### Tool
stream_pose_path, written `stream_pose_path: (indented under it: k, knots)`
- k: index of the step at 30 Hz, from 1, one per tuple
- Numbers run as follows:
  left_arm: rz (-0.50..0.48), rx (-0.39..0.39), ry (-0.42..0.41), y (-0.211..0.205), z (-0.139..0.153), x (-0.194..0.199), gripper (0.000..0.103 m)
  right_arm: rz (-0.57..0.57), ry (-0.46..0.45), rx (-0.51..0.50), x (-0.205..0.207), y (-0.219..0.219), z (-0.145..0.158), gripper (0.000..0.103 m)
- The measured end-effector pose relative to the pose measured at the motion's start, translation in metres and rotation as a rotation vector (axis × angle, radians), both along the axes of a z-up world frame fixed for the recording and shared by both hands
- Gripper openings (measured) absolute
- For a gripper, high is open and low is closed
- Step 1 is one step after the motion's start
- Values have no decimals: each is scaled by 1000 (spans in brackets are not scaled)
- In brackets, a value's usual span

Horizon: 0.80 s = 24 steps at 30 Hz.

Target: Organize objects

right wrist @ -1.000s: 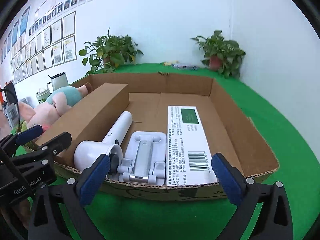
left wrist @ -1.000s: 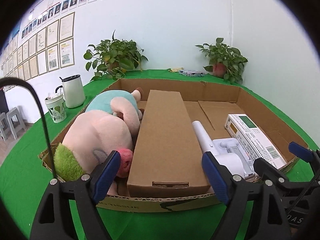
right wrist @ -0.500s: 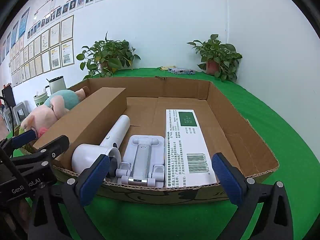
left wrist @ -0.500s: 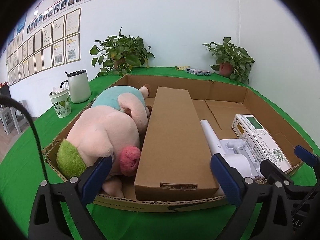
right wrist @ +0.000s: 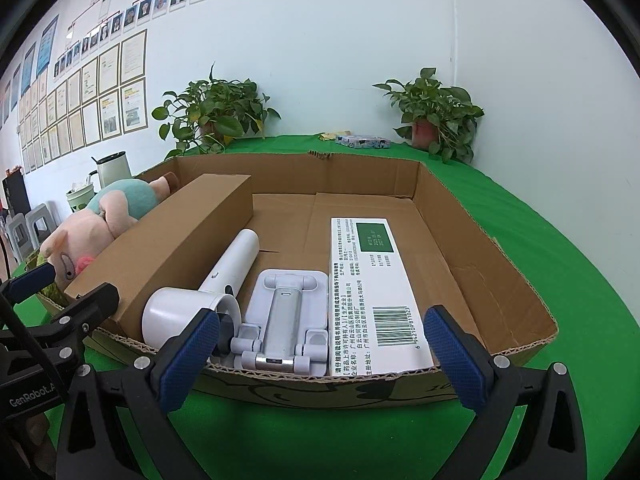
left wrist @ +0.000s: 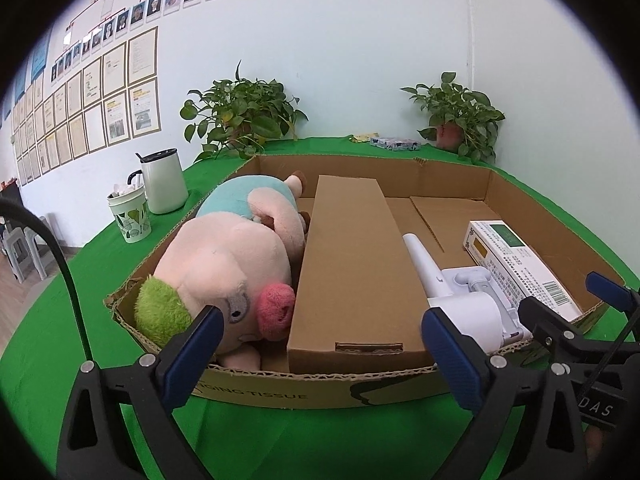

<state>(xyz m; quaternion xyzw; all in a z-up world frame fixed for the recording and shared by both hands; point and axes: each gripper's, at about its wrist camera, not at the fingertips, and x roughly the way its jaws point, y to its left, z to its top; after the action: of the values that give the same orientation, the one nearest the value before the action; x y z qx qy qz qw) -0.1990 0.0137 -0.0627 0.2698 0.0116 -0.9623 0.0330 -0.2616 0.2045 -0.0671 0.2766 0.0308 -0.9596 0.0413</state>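
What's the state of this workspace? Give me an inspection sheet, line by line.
Surface: green cloth, flat.
Job's things: cardboard tray holds plush pig, long brown box, white handheld fan, white folding stand, white medicine carton, side by side.
Clutter: kettle, patterned cup, small packet.
Grippers: left gripper and right gripper, jaws open, empty.
Cables: black cable.
Surroundings: two potted plants, framed papers.

Both wrist cameras sit close before the cardboard tray (left wrist: 320, 394) (right wrist: 496, 312), facing its far wall (side by side), sharing its contents.
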Motion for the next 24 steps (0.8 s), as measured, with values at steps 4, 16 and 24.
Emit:
stream_pose_path:
  k: [4, 16, 24]
  knots:
    - [-2, 2, -2, -1, 1, -1, 100, -2, -1, 0, 0, 1, -1, 103]
    - [-3, 2, -2, -2, 0, -1, 100, -4, -2, 0, 1, 0, -1, 103]
    - [-1, 2, -2, -1, 0, -1, 101, -5, -1, 0, 1, 0, -1, 103]
